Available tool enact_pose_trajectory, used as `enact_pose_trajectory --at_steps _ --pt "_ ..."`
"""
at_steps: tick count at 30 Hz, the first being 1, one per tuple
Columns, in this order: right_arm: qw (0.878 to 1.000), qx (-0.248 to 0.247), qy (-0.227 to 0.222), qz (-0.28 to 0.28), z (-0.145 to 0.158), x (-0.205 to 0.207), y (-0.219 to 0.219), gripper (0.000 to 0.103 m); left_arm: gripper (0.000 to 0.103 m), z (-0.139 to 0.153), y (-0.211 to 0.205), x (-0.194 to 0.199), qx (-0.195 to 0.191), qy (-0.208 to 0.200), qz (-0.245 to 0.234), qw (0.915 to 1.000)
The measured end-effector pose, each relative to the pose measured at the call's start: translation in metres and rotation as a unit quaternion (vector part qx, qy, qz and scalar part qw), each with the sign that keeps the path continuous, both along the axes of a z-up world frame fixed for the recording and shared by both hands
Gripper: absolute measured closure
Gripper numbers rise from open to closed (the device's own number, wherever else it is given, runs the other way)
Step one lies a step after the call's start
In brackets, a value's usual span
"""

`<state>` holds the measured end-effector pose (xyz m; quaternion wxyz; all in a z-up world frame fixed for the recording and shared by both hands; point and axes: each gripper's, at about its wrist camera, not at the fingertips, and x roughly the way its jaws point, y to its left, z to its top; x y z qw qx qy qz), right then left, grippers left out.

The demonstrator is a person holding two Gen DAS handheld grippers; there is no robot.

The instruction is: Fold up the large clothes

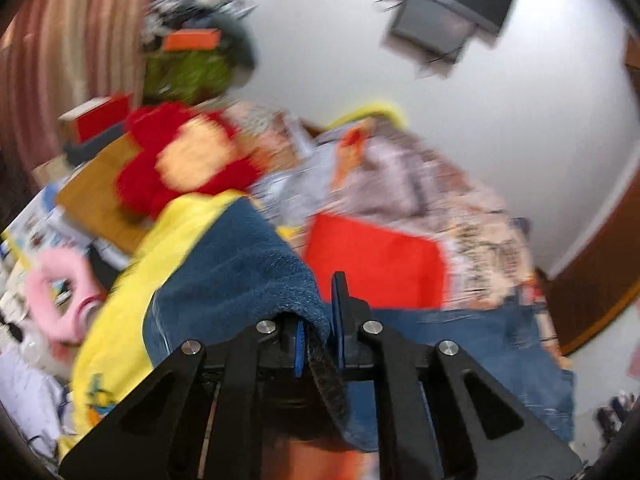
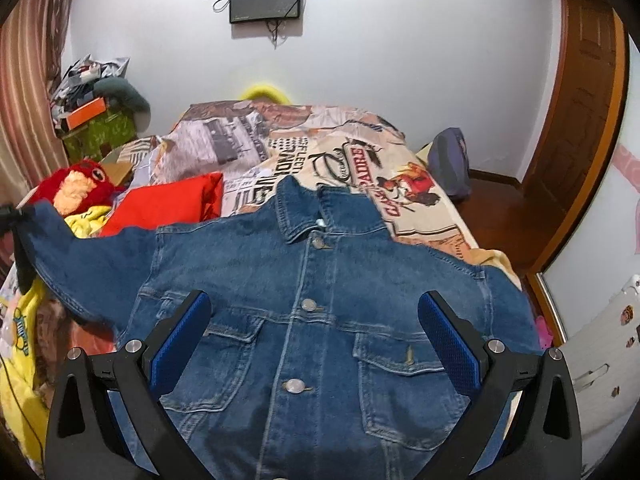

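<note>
So the denim jacket [image 2: 312, 312] was lying front-up and buttoned on the bed [image 2: 400, 200], collar toward the wall, with its sleeve [image 2: 80, 256] stretched out to the side because the left gripper [image 1: 318, 344] had clamped down on the cuff [image 1: 248, 272] and lifted it clear, my guess being it was about to swing it across the chest for the first fold. The right gripper [image 2: 316, 340] was spread wide, gripping nothing, just hovering over the chest pockets, probably ready to pin the body. The red pillow [image 2: 168, 204] and plush toy [image 2: 80, 188] sat close, so the sleeve could've snagged there.
</note>
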<state>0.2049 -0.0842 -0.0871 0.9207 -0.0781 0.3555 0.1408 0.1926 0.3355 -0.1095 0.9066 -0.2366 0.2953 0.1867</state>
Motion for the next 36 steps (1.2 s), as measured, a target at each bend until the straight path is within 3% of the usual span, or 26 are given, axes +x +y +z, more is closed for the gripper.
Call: enact_pose_trajectory --at_steps 5,11,15,19,24,27,29,31,34,36 --pt "1.0 0.016 -0.006 0.003 0.001 0.0 -0.019 0.0 0.093 0.043 -0.077 0.039 0.011 -0.042 -0.082 0.9957" --pt "0.999 0.043 -0.011 0.004 0.002 0.0 -0.048 0.0 0.093 0.05 -0.184 0.097 0.033 -0.025 -0.18 0.9827" --pt "0.999 0.037 -0.01 -0.003 -0.002 0.002 -0.067 0.0 0.093 0.027 -0.25 0.121 0.046 0.015 -0.242 0.9692" --pt "1.0 0.025 0.004 -0.009 -0.014 0.004 -0.085 0.0 0.093 -0.013 -0.304 0.135 0.052 0.076 -0.298 0.9502" --pt "1.0 0.002 0.027 -0.016 -0.032 0.006 -0.097 0.0 0.093 -0.062 -0.341 0.134 0.023 0.129 -0.344 0.9299" --pt "0.999 -0.015 0.038 -0.016 -0.04 0.007 -0.098 0.0 0.092 -0.079 -0.356 0.124 0.024 0.16 -0.368 0.9159" --pt "0.999 -0.024 0.041 -0.015 -0.042 0.005 -0.099 0.0 0.083 -0.082 -0.359 0.116 0.02 0.164 -0.376 0.9117" --pt "0.999 -0.032 0.041 -0.012 -0.043 0.005 -0.098 0.0 0.068 -0.077 -0.352 0.107 0.009 0.161 -0.377 0.9121" --pt "0.998 -0.036 0.043 -0.005 -0.04 0.006 -0.093 0.0 0.066 -0.057 -0.335 0.089 0.014 0.138 -0.363 0.9216" --pt "0.999 -0.035 0.039 0.002 -0.036 0.007 -0.087 0.0 0.058 -0.037 -0.317 0.074 0.03 0.109 -0.345 0.9319"
